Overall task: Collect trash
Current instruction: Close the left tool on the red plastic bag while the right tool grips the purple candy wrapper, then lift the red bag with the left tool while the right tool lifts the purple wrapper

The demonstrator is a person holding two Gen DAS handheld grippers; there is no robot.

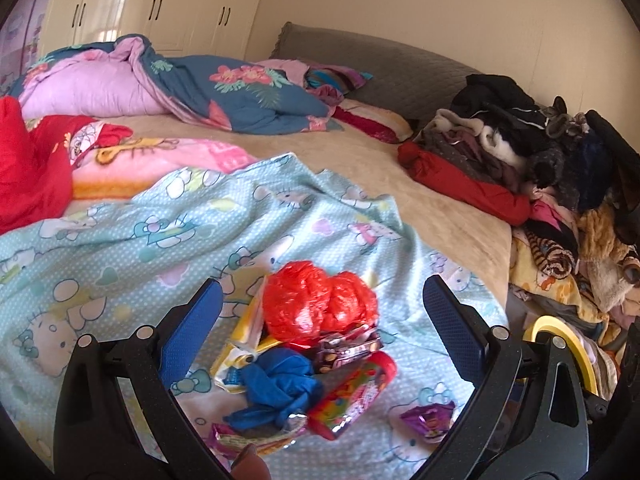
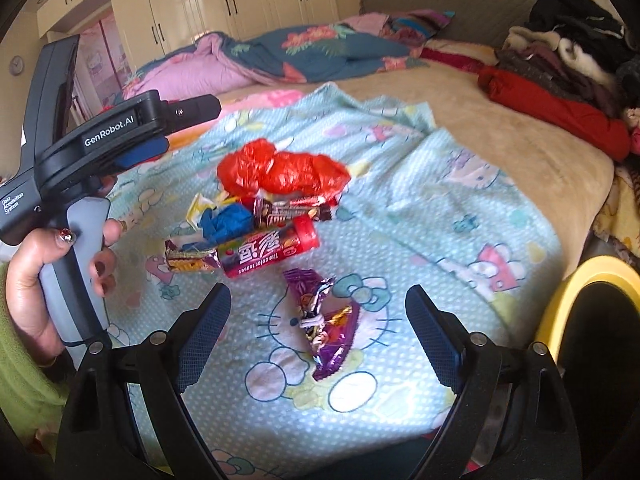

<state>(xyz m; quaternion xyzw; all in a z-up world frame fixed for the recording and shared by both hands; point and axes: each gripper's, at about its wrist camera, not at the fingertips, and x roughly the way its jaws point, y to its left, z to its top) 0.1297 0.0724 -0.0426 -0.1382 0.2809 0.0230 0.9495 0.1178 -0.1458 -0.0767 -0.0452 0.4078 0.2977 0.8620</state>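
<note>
A pile of trash lies on a light blue cartoon-cat blanket (image 2: 460,216): a crumpled red plastic bag (image 1: 320,300) (image 2: 280,170), a blue crumpled bag (image 1: 276,388) (image 2: 228,220), a red candy tube (image 1: 352,392) (image 2: 272,250), a dark chocolate wrapper (image 2: 292,210), a yellow wrapper (image 1: 248,328) and a purple wrapper (image 2: 324,320) (image 1: 428,420) lying apart. My left gripper (image 1: 320,332) is open, its fingers either side of the pile just above it; it also shows at the left of the right wrist view (image 2: 160,136). My right gripper (image 2: 318,320) is open over the purple wrapper.
A yellow-rimmed bin (image 2: 592,304) (image 1: 560,348) stands off the bed's right edge. Heaped clothes (image 1: 540,152) fill the bed's right side, folded quilts (image 1: 160,84) the far left. White wardrobes (image 2: 224,0) stand behind.
</note>
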